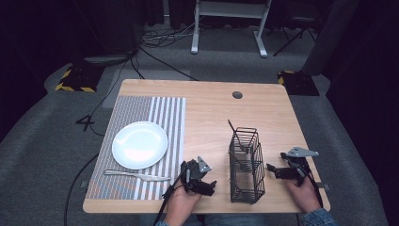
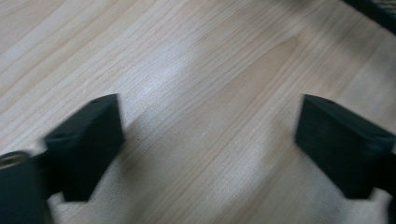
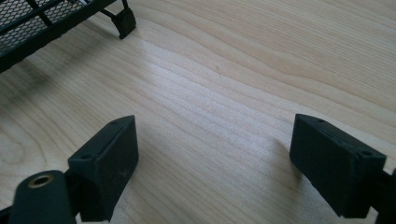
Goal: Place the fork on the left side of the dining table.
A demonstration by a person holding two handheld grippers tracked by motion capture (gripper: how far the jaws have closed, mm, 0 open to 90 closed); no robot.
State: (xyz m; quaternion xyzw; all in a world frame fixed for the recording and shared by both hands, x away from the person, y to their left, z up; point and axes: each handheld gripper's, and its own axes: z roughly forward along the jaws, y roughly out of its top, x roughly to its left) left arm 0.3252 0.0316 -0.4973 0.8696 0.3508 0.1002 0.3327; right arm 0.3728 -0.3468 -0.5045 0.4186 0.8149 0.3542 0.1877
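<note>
A black wire cutlery basket [image 1: 245,165] stands on the wooden table [image 1: 207,108] near the front, with a utensil handle sticking up out of it. To its left rests my left gripper [image 1: 210,187], jaws wide apart over bare wood [image 2: 205,126], nothing between them. Right of the basket my right gripper [image 1: 272,168] is open too and empty; its own view has the basket's foot [image 3: 125,21] at top left. A white plate [image 1: 139,144] lies on a striped placemat [image 1: 160,113], and a silver knife [image 1: 136,175] lies in front of the plate.
A round cable hole [image 1: 237,94] sits near the table's far edge. Beyond the table are grey carpet, loose cables and a white desk frame [image 1: 230,23].
</note>
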